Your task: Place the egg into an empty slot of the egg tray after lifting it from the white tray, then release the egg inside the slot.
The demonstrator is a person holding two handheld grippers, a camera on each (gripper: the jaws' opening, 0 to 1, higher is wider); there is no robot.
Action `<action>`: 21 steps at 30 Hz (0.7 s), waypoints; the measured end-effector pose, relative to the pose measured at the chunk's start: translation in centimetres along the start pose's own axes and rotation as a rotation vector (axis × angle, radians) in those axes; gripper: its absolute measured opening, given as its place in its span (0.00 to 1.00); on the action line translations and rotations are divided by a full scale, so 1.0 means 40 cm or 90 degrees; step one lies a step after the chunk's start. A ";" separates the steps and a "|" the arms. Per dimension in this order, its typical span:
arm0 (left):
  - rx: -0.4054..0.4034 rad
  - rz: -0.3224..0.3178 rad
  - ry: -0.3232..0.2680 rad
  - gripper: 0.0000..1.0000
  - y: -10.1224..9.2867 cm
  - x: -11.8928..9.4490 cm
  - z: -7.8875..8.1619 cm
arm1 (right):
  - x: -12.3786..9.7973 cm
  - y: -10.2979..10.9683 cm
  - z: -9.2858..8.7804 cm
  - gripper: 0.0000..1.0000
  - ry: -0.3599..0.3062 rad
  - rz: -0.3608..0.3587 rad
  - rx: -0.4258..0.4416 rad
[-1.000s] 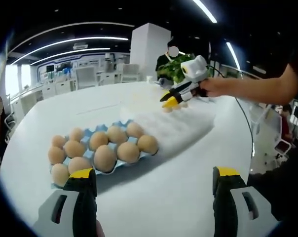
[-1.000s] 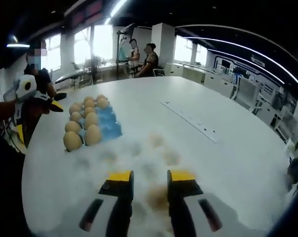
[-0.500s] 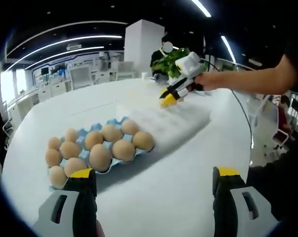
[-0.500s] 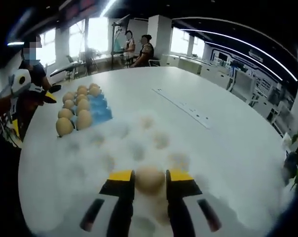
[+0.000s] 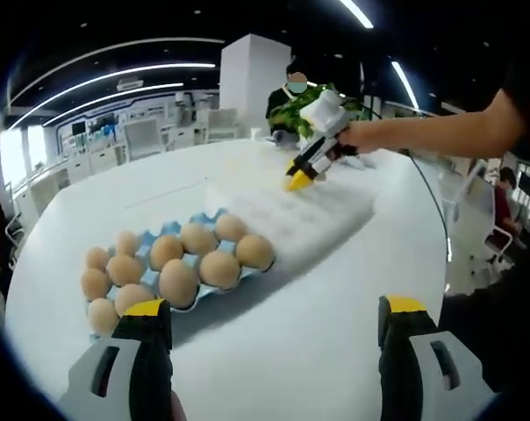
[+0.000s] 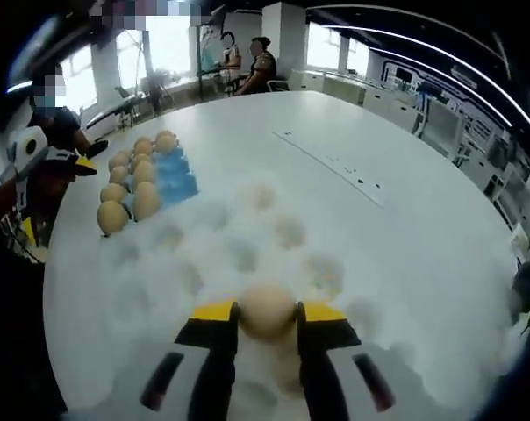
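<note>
Right gripper (image 6: 267, 317) clamps egg (image 6: 267, 309) above white tray (image 6: 160, 289), ready for carry to egg tray (image 6: 173, 180); we hold left gripper (image 5: 274, 324) wide, idle.

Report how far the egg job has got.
Done: the right gripper is shut on a tan egg above the white foam tray. In hand: carrying it toward the blue egg tray. Left: setting it in an empty blue slot and releasing. The left gripper stands open, idle.
</note>
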State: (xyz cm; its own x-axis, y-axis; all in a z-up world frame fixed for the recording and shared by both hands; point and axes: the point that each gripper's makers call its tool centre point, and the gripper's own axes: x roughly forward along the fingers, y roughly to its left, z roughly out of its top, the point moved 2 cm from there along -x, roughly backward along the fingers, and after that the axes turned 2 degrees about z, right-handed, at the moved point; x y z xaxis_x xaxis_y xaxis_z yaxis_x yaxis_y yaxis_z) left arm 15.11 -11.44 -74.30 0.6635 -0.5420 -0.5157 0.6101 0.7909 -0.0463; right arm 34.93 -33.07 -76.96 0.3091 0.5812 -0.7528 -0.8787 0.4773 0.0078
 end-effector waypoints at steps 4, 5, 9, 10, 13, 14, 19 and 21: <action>0.003 0.001 0.003 1.00 0.003 0.001 -0.001 | 0.007 0.000 0.002 0.28 0.036 -0.009 0.004; 0.005 0.002 0.004 1.00 0.004 0.001 -0.001 | 0.008 0.001 0.002 0.28 0.042 -0.011 0.001; 0.007 0.006 -0.001 1.00 0.003 -0.003 0.007 | 0.008 -0.011 0.000 0.27 0.048 -0.019 0.035; 0.007 0.007 -0.001 1.00 0.003 -0.004 0.008 | 0.006 -0.010 -0.001 0.27 0.049 -0.019 0.042; 0.009 0.011 -0.001 1.00 0.004 -0.008 0.011 | 0.005 -0.005 0.000 0.27 0.052 -0.022 0.027; 0.010 0.012 -0.003 1.00 0.004 -0.011 0.013 | 0.003 -0.002 0.001 0.27 0.052 -0.027 0.019; 0.007 0.017 -0.007 1.00 0.010 -0.018 0.018 | -0.006 0.001 0.003 0.27 0.043 -0.042 0.024; 0.006 0.019 -0.008 1.00 0.013 -0.021 0.020 | -0.011 0.004 0.009 0.27 0.033 -0.048 0.025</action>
State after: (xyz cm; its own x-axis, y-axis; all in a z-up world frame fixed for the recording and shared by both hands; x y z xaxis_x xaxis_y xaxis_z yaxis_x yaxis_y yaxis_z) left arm 15.21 -10.80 -73.22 0.6871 -0.5212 -0.5062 0.5934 0.8046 -0.0230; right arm 34.78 -33.04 -76.39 0.3537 0.5078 -0.7855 -0.8381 0.5450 -0.0251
